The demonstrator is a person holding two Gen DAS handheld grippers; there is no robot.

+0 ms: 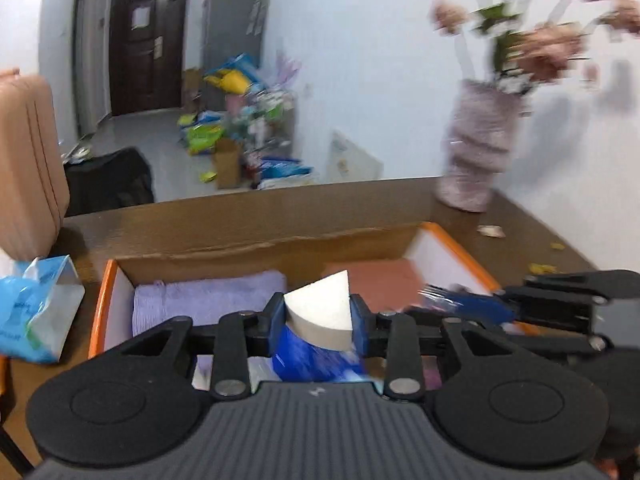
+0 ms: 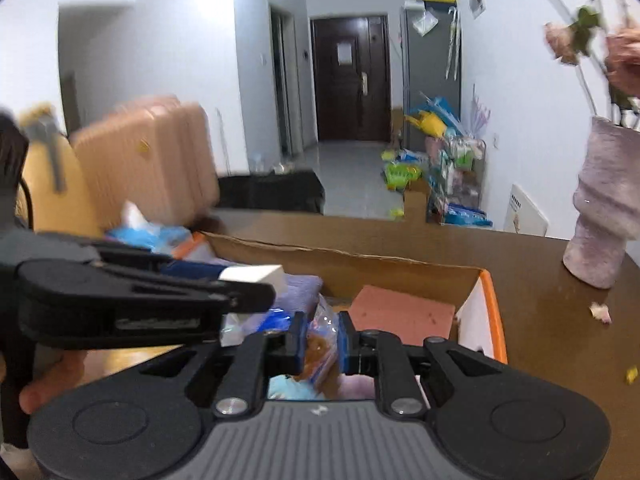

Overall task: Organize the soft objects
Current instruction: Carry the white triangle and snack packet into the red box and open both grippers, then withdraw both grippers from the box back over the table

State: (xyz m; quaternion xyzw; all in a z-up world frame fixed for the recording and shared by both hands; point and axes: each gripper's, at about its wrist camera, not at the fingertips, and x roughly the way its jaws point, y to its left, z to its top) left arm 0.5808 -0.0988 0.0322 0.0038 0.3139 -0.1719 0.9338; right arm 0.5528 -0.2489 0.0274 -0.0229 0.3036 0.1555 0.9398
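Note:
My left gripper is shut on a white wedge-shaped sponge, held over an open cardboard box with orange edges. A folded lilac towel and a red-brown pad lie inside the box. My right gripper is shut on a clear crinkly packet with brown contents, also over the box. In the right wrist view the left gripper comes in from the left with the white sponge. In the left wrist view the right gripper shows at the right, blurred.
The box stands on a brown table. A pink vase with flowers stands at the table's far right. A blue tissue pack lies left of the box. A peach suitcase stands beyond the table, and a hand holds the left gripper.

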